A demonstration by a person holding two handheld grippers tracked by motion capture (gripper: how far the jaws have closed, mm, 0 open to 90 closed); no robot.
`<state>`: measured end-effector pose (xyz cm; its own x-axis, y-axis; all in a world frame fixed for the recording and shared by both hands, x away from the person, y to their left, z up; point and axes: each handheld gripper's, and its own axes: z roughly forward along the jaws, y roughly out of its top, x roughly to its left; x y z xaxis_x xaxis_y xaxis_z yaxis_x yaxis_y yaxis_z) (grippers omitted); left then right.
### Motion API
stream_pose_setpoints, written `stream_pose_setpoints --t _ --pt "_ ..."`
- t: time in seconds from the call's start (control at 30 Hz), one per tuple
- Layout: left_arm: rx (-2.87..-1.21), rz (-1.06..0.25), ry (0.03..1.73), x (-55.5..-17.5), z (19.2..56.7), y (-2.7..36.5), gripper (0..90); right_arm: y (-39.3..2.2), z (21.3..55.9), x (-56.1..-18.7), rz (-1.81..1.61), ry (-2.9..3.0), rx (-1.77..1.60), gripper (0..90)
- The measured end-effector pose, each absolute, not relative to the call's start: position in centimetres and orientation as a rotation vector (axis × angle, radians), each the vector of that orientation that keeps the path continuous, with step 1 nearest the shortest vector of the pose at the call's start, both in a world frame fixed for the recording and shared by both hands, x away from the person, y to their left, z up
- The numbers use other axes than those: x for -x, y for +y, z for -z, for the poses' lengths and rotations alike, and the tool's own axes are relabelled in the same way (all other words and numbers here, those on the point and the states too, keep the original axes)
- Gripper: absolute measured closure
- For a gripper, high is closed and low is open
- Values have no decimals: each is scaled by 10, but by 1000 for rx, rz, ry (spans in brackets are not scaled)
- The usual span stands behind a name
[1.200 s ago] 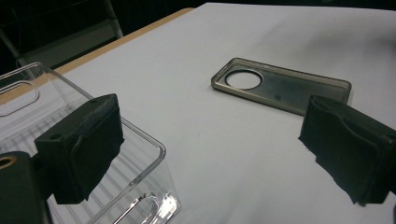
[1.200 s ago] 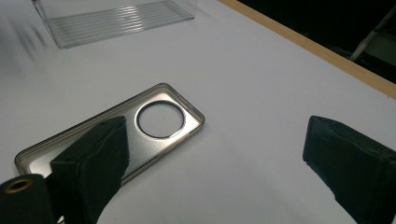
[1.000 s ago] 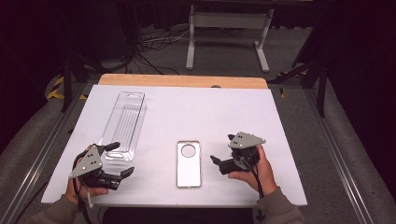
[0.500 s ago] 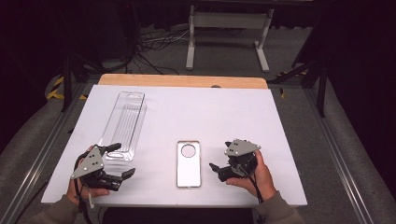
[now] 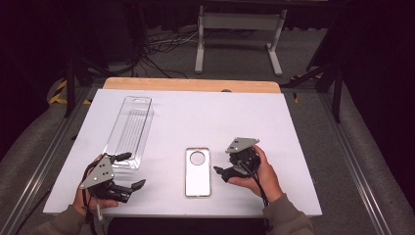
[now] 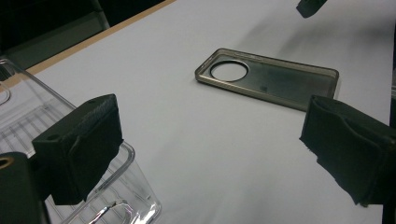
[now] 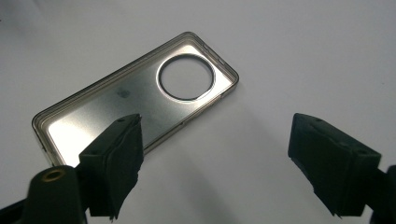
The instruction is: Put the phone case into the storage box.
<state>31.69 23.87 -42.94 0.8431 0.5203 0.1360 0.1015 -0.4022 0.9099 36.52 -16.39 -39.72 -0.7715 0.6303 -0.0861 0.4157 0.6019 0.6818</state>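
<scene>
Tray [image 5: 129, 129] — clear, nothing inside.

clear plastic tray [image 6: 70, 186] chopped off by the left gripper view's edge, phone case [image 7: 135, 98] corner tucked behind 1 of the fingers [image 7: 114, 161]

On the tabletop [image 5: 303, 147] lay one clear phone case [image 5: 198, 172] and one clear plastic tray [image 5: 129, 129]; two claws were counted.
</scene>
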Motion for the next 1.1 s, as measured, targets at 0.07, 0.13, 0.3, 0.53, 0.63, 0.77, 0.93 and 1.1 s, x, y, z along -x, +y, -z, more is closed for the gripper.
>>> stream_pose_setpoints --t 0.07,0.13,0.3,0.53,0.63,0.77,0.93,1.1 --pt "-1949 -492 464 -317 430 238 58 -158 398 -371 -924 2531 -863 207" --pt "-1958 -489 462 -317 430 239 58 -151 398 -380 -898 2556 -881 226" --pt "-1964 -474 458 -316 431 238 58 -136 398 -400 -843 2606 -901 264" --pt "-1974 -476 449 -316 431 236 58 -111 398 -424 -681 2706 -862 389" --pt "-1972 -472 450 -316 431 237 58 -101 399 -433 -602 2748 -852 435" --pt "-1967 -458 442 -316 431 237 55 -92 399 -441 -541 2794 -833 489" --pt "-1979 -461 427 -316 431 237 56 -86 402 -451 -466 2825 -820 581" --pt "-1978 -451 435 -316 432 236 55 -84 406 -456 -401 2848 -801 641"
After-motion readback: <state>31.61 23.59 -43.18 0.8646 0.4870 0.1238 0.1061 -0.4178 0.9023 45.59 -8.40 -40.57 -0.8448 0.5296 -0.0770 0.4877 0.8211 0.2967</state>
